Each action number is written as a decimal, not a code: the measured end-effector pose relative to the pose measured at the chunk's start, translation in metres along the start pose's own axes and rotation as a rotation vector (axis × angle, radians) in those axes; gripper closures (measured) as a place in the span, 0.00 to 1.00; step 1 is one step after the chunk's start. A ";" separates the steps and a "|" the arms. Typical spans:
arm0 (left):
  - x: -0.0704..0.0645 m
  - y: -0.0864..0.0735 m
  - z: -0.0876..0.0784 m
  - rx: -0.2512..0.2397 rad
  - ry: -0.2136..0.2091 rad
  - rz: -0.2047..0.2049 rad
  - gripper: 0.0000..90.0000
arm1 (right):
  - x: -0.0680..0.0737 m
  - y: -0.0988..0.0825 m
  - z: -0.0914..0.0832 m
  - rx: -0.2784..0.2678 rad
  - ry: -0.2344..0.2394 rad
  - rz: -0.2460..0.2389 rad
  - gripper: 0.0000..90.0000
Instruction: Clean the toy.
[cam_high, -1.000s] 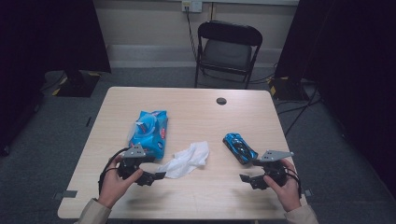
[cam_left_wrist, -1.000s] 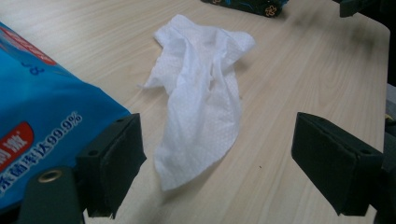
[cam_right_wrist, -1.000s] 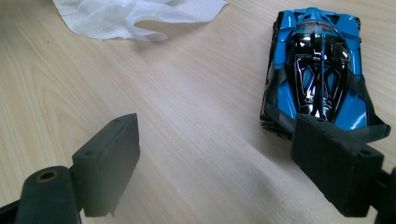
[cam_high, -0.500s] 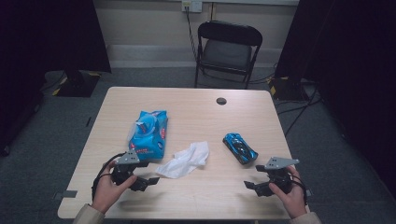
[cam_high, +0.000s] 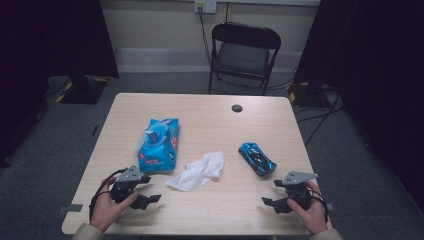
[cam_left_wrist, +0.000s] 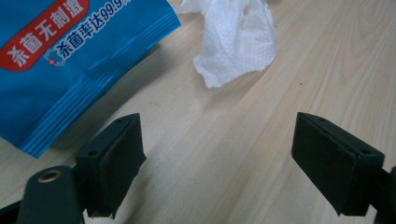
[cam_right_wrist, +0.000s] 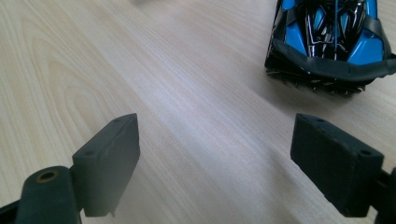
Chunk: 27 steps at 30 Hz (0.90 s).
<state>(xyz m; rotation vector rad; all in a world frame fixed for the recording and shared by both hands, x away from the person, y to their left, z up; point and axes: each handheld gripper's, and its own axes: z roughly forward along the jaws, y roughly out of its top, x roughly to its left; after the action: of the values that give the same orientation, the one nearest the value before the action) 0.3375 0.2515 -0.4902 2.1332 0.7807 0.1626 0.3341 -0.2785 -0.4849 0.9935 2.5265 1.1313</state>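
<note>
On the counter near its front edge, I am holding my left hand-held gripper spread and empty, aiming it at the crumpled white wipe just beside the blue wipes pack, planning to pinch one loose fold without dragging the pack.

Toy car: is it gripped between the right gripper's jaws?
No. The toy car lies on the table ahead of the open right gripper, untouched.

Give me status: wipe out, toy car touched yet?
Done: a crumpled white wipe lies on the wooden table beside the blue wipes pack. In hand: nothing; left tongs and right tongs open, empty. Left: the blue toy car sits untouched.
</note>
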 end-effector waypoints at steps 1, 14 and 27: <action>0.000 -0.001 0.000 0.000 -0.001 -0.002 0.18 | -0.001 -0.001 0.000 0.001 -0.001 -0.001 0.17; 0.005 -0.014 -0.004 0.027 0.030 0.045 0.18 | -0.002 -0.010 0.005 0.037 -0.036 -0.052 0.18; 0.006 -0.017 -0.002 0.038 0.046 0.071 0.18 | -0.004 -0.017 0.008 0.006 -0.046 -0.067 0.17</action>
<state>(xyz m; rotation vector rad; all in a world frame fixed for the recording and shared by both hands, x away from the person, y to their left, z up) 0.3332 0.2642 -0.5029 2.2010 0.7409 0.2371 0.3322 -0.2843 -0.5027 0.9176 2.5092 1.0703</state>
